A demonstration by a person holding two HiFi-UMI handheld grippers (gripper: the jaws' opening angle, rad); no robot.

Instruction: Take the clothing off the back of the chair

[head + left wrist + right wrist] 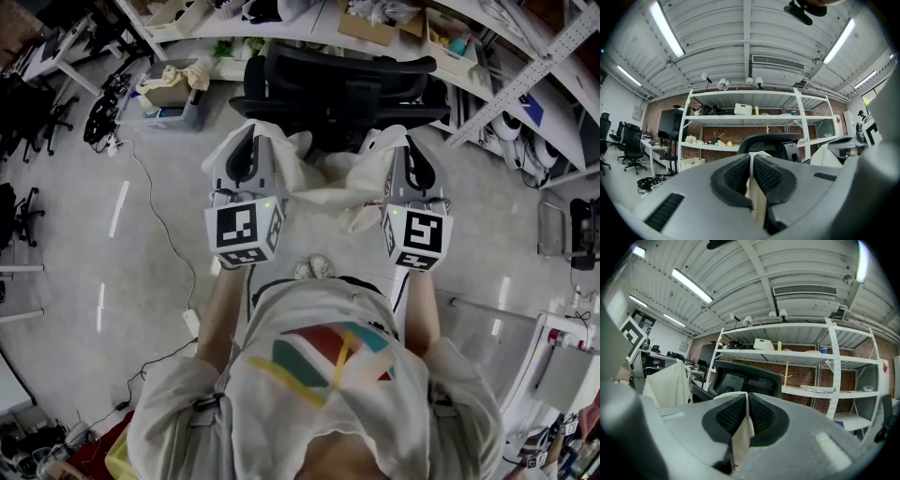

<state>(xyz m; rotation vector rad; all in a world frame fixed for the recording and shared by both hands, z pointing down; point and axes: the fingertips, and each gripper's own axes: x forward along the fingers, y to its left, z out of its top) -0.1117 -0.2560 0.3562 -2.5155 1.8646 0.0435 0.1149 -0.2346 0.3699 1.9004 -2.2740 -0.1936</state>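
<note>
Clothing [323, 195] sits clamped in left gripper [247, 141], right gripper [411, 150].

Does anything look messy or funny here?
Nothing broken or spilled. The white garment hangs crumpled between the left gripper and right gripper, both shut on it, near the black chair. A tangle of black cables lies on the floor.

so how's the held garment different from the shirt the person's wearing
The garment is plain cream; the shirt carries a coloured print. The garment hangs pinched between the left tool and the right tool, both shut on it; the shirt is worn on the body. Both are pale fabric.
</note>
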